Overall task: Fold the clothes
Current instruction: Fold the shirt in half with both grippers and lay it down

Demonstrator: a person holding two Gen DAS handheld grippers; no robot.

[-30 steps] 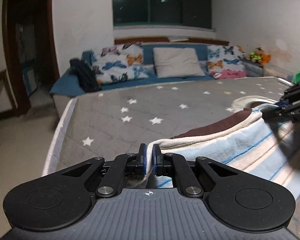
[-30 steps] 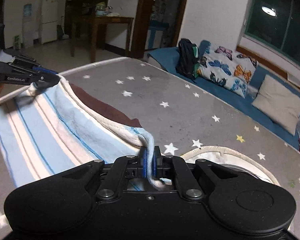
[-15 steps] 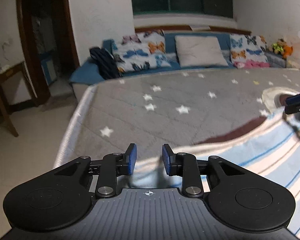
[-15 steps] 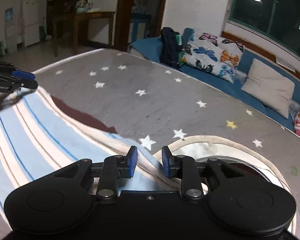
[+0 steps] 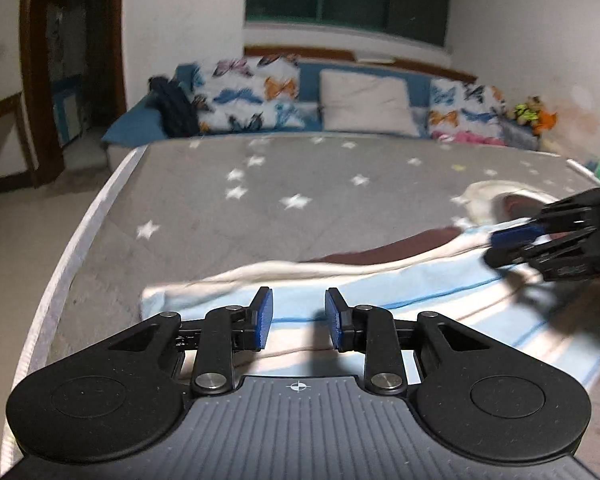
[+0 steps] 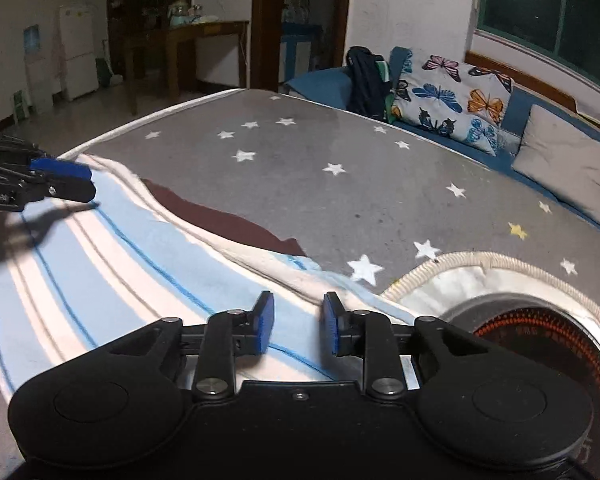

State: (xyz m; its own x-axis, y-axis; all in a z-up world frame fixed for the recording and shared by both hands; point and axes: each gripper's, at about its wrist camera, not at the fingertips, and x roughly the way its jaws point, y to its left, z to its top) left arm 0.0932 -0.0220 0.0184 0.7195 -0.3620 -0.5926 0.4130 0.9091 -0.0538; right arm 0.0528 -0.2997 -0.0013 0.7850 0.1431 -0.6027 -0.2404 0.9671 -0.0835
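So both grippers are hanging over a striped garment (image 6: pixel 112 264) that lies flat on the grey star-print mattress (image 6: pixel 340 184). It fills the lower left of the right wrist view and the lower middle and right of the left wrist view. It's light blue with white bands and thin darker blue lines, and a dark maroon piece (image 6: pixel 228 224) peeks out along its far edge.

The left gripper (image 5: pixel 299 314) has its blue pads spread apart with nothing between them, only striped cloth showing below the gap. The right gripper (image 6: pixel 296 322) is the same deal, fingers wide and empty (it also pokes into the right edge of the left wrist view, a bit blurry).

At the lower right of the right wrist view sits a round woven basket (image 6: pixel 496 264), just beside the garment's corner. Along the top of both views runs a blue sofa with butterfly cushions (image 6: pixel 448 96) and a plain beige pillow (image 5: pixel 366 102).
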